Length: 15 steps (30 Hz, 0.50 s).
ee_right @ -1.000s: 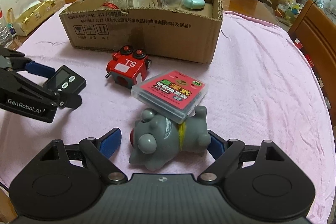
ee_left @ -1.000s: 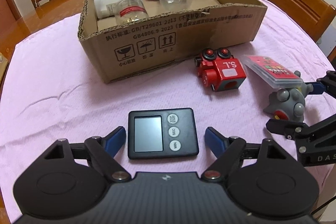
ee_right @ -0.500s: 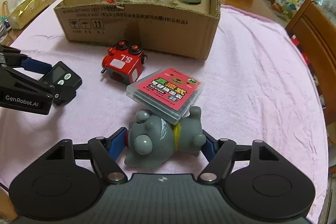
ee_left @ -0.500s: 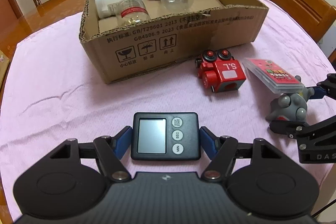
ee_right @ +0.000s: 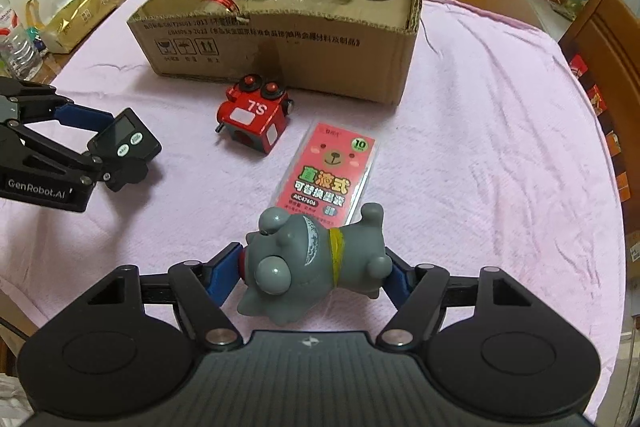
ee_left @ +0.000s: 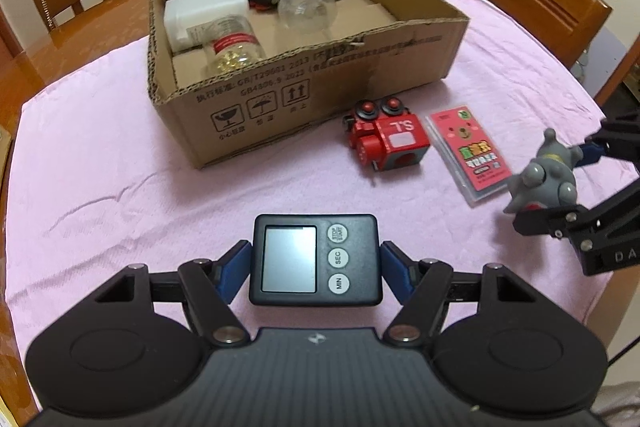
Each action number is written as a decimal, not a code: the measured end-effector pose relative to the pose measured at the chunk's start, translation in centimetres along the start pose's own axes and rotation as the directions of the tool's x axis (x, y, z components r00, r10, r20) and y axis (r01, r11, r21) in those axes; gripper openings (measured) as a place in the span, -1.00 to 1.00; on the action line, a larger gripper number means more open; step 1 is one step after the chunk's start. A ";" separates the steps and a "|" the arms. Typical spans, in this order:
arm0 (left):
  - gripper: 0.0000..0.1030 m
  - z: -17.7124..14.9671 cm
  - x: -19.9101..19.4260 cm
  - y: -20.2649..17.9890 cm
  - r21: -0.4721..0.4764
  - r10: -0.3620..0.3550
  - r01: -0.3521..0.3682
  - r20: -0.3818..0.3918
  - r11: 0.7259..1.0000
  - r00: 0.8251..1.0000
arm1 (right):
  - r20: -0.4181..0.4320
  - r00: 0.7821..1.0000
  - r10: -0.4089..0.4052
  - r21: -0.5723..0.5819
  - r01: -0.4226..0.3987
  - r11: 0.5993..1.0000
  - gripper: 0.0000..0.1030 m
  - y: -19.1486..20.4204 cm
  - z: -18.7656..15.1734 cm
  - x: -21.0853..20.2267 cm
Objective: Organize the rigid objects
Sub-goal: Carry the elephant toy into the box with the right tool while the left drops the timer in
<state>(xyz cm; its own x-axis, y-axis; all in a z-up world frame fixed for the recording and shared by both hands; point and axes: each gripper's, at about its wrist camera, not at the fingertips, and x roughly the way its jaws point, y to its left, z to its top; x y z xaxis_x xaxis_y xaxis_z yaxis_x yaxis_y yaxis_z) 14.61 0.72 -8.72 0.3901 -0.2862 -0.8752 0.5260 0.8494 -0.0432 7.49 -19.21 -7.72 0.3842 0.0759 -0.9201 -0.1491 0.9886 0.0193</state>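
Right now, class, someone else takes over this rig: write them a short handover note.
Left gripper: jaws shut on the black timer.
Right gripper: jaws shut on the grey toy dog.
Done: white container, two clear jars and a mint case already lie in the cardboard box.
Left: box the timer and dog, then the red toy train and pink card pack on the pink cloth.
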 end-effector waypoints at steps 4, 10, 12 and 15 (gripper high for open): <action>0.33 0.1 -0.5 -0.3 0.026 -0.012 0.012 0.000 1.000 1.000 | 0.011 1.000 -0.013 -0.017 0.013 1.000 0.48 0.1 0.4 -0.4; 0.34 0.5 -1.1 -0.6 0.057 -0.027 0.028 -0.020 0.998 0.999 | 0.021 1.000 -0.019 -0.063 0.021 0.998 0.48 0.5 0.7 -0.6; 0.33 0.7 -1.4 -0.7 0.073 -0.024 0.026 -0.025 0.997 0.999 | 0.026 1.000 -0.013 -0.082 0.015 0.997 0.48 0.7 0.9 -0.8; 0.34 1.1 -2.1 -0.9 0.092 -0.031 0.034 -0.029 0.995 0.999 | 0.040 0.999 0.000 -0.107 0.005 0.994 0.48 0.7 1.3 -1.2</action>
<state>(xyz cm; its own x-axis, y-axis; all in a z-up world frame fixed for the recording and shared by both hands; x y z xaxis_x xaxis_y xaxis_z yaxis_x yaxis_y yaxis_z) 14.16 0.05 -6.33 0.3513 -0.2995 -0.8871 0.6059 0.7950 -0.0285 8.11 -18.41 -6.04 0.4203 0.0805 -0.9038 -0.2440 0.9694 -0.0271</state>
